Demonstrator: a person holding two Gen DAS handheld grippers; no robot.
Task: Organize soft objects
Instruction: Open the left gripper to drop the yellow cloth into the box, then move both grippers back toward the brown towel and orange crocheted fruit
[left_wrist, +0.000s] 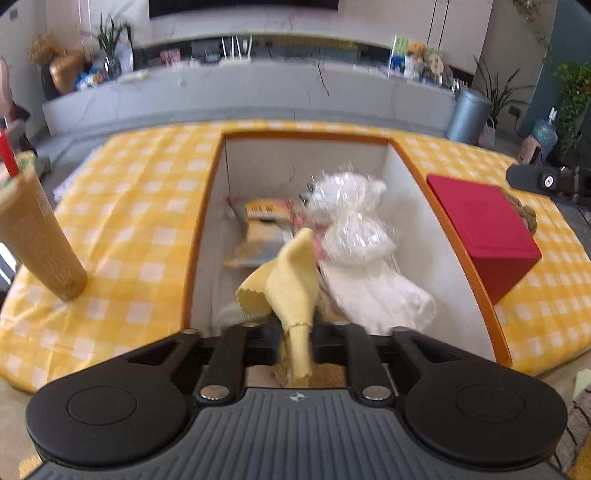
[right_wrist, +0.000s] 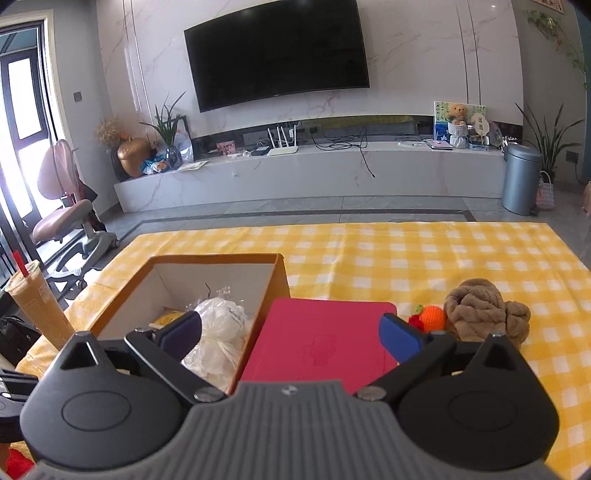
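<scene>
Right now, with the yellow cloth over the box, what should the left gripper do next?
Probably open wider and let go: the yellow cloth hangs between the left gripper fingers, already over the open orange box, above the white bagged item.

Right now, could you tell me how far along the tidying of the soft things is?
Done: a wrapped white plush lies in the orange box. In hand: a yellow cloth between the left gripper's fingers, above the box. Left: the brown towel and knitted orange toy.
</scene>
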